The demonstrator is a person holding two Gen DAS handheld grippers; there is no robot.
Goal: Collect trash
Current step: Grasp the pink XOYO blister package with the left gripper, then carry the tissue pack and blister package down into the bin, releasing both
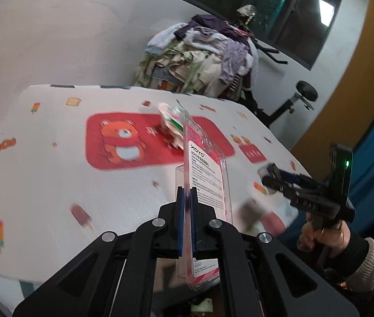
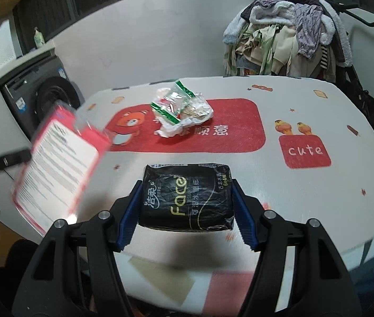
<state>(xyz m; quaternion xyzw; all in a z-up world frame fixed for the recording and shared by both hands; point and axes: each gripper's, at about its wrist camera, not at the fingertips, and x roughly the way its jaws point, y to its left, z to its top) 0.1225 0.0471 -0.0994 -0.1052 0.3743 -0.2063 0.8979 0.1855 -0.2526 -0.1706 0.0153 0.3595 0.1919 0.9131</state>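
My left gripper [image 1: 186, 192] is shut on the edge of a clear plastic blister pack [image 1: 208, 174] with a pink and white printed card, held upright above the table. The same pack [image 2: 60, 163] shows blurred at the left of the right wrist view. My right gripper [image 2: 187, 185] is shut on a black tissue pack [image 2: 187, 198], its blue pads pressing both sides, lifted off the cloth. A crumpled clear wrapper with green stripes [image 2: 181, 111] lies on the red bear patch. In the left wrist view that wrapper [image 1: 172, 124] sits beyond the pack, and the right gripper [image 1: 274, 174] is at the right.
The table wears a white cloth [image 2: 305, 198] printed with red patches. A heap of clothes [image 2: 287, 34] stands behind it. A washing machine [image 2: 41, 97] is at the left. A hand and knit sleeve [image 1: 345, 245] hold the right gripper.
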